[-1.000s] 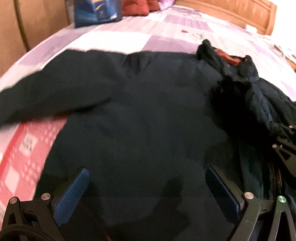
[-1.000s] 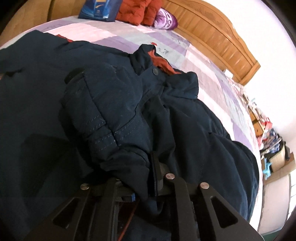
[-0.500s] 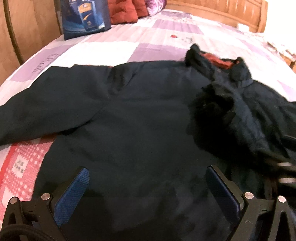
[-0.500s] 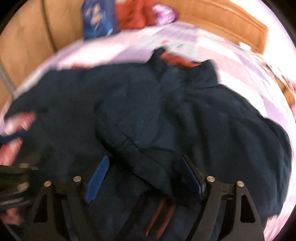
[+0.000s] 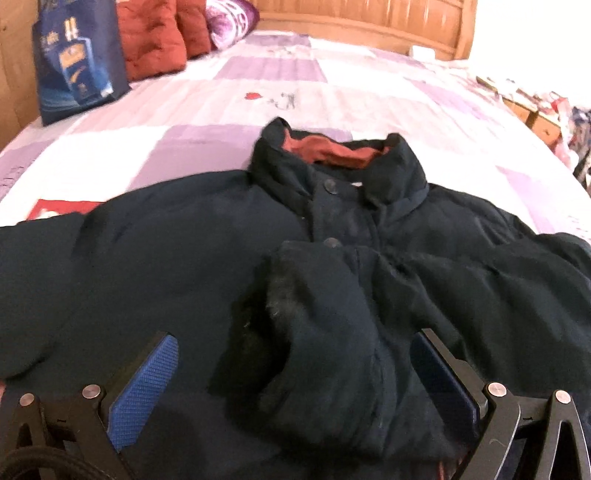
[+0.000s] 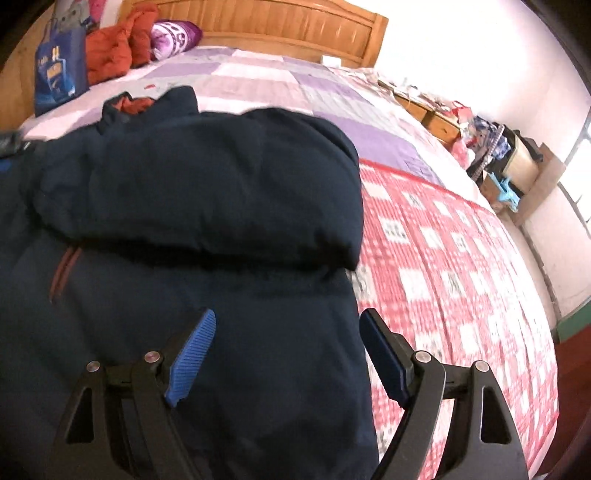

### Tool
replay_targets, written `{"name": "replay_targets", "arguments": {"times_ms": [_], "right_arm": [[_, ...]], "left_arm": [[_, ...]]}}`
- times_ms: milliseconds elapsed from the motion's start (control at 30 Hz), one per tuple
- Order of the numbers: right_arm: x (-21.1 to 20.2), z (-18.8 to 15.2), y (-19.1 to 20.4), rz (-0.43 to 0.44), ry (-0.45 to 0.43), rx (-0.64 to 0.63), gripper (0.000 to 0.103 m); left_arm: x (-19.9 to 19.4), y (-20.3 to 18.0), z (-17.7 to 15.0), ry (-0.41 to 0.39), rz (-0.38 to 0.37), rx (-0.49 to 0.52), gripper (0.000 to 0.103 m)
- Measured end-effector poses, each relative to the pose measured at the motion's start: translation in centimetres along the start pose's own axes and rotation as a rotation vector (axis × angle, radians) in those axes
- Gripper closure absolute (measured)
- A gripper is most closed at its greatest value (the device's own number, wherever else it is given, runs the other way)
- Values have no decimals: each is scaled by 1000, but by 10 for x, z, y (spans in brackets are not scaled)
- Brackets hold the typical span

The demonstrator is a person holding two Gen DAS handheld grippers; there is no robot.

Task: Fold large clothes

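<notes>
A dark navy jacket (image 5: 166, 258) with a rust-red collar lining (image 5: 332, 151) lies flat on the bed. One sleeve (image 5: 332, 325) is folded across its front, the cuff facing me. My left gripper (image 5: 295, 373) is open and empty just above the jacket, the sleeve cuff between its fingers. In the right wrist view the jacket (image 6: 221, 177) shows its folded right side near the bed's red part. My right gripper (image 6: 286, 354) is open and empty over the jacket's lower right edge.
The bed has a purple and white quilt (image 5: 332, 85) and a red checked cover (image 6: 461, 258). A blue bag (image 5: 74, 62), red cushions (image 5: 155, 37) and a wooden headboard (image 5: 369, 22) stand at the far end. Cluttered furniture (image 6: 498, 147) stands beside the bed.
My right gripper has let go of the sleeve, opened, and moved to the jacket's right side. My left gripper has moved right, over the folded sleeve, still open.
</notes>
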State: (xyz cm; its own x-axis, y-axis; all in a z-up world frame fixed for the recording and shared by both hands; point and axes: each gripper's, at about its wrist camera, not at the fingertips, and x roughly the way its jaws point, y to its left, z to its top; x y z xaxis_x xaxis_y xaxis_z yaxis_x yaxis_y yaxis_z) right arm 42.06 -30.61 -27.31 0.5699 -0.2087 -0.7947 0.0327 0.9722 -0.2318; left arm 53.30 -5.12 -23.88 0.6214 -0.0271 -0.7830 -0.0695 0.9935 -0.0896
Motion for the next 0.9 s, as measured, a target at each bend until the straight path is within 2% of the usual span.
{"name": "replay_targets", "arguments": {"times_ms": [133, 233, 267, 333, 467, 500, 567, 667, 767, 833, 867, 900], "right_arm": [[1, -12, 0, 9, -4, 18, 19], [-2, -13, -4, -6, -31, 24, 19], [-3, -13, -11, -30, -43, 36, 19], [1, -10, -33, -91, -57, 71, 19], [27, -3, -75, -190, 2, 149, 19], [35, -2, -83, -189, 22, 171, 19], [45, 2, -88, -132, 42, 191, 19], [61, 15, -66, -90, 41, 97, 19], [68, 25, -59, -109, 3, 79, 20], [73, 32, -83, -248, -14, 172, 20], [75, 33, -104, -313, 1, 266, 20], [77, 27, -141, -383, 37, 441, 20]], "left_arm": [[27, 5, -1, 85, -47, -76, 0], [58, 6, -11, 199, 36, -59, 0], [66, 8, -15, 208, 32, -47, 0], [66, 12, -19, 178, 20, -44, 0], [52, 12, -19, 93, 113, -12, 0], [51, 13, -20, 85, 122, -11, 0], [50, 14, -21, 74, 128, -1, 0], [50, 15, -21, 45, 150, 3, 0], [55, 24, -18, 42, 157, -26, 0], [57, 28, -18, 36, 172, -23, 0], [60, 29, -17, 35, 176, -22, 0], [61, 30, -17, 39, 172, -24, 0]]}}
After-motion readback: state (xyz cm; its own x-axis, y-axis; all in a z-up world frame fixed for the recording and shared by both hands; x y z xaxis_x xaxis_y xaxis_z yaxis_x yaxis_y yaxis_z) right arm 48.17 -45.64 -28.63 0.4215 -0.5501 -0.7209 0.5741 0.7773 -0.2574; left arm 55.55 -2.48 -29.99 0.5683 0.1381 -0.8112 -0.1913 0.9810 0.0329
